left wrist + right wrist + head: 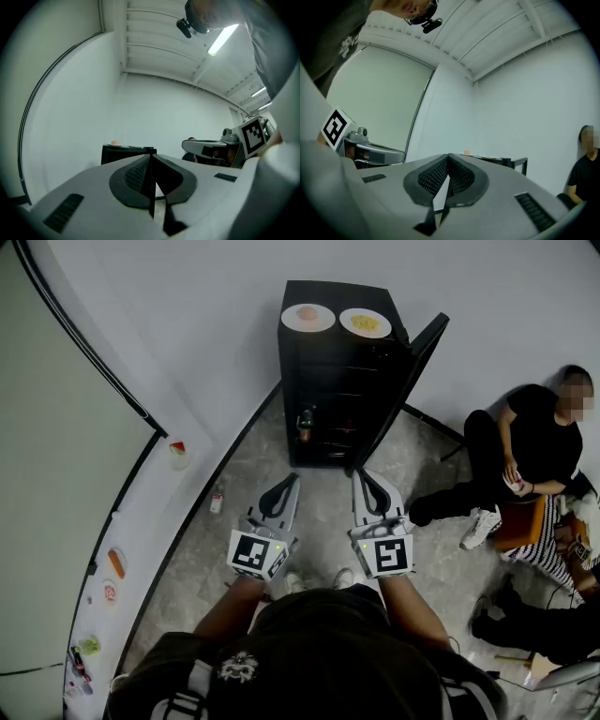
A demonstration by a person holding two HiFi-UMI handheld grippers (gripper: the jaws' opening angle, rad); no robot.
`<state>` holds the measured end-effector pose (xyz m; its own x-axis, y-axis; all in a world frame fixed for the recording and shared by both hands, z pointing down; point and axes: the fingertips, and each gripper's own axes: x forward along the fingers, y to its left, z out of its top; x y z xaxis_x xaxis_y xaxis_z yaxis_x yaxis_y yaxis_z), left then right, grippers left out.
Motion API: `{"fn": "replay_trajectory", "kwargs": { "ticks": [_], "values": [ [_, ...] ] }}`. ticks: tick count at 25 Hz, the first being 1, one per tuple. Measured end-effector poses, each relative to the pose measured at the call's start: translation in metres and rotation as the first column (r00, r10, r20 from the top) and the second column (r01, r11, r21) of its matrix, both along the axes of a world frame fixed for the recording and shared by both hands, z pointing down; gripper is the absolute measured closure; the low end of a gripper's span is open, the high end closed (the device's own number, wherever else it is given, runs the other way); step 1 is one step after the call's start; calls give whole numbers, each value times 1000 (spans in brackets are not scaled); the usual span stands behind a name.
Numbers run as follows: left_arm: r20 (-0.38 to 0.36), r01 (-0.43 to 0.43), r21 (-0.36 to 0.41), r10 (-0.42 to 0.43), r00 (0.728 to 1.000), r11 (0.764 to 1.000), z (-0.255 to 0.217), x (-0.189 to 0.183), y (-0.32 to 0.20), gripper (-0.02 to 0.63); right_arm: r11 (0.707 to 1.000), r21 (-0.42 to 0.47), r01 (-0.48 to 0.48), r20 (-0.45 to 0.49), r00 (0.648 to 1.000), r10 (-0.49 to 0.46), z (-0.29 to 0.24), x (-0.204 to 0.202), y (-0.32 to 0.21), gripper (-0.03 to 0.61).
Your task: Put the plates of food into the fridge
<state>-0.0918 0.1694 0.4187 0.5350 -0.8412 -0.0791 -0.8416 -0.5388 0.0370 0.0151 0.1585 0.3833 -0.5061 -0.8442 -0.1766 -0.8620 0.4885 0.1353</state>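
The left claw point(280, 488), jaws pressed together on nothing, points at the open black fridge point(323, 399), on whose top sit a plate of pink food point(307, 317) and, just beside it, a plate of yellow food point(365, 322), while the right claw point(369, 486) is likewise closed and empty.

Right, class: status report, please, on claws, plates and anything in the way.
Left claw and right claw shut, empty. Fridge door open; pink-food plate and yellow-food plate on fridge top. Seated person to the right, off the path.
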Motion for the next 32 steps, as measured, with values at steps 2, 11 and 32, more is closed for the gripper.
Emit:
{"fn": "replay_trajectory", "kwargs": {
  "ticks": [2, 11, 32],
  "values": [
    [7, 6, -2, -6, 1000, 1000, -2, 3, 3, 583, 1000, 1, 1, -9, 1000, -1, 0, 2, 3, 554],
    [28, 22, -16, -21, 999, 1000, -2, 22, 13, 583, 1000, 14, 16, -1, 1000, -16, 2, 12, 19, 554],
    [18, -9, -43, 10, 1000, 999, 5, -6, 12, 583, 993, -118, -19, 11, 1000, 20, 27, -10, 28, 554]
  ]
}}
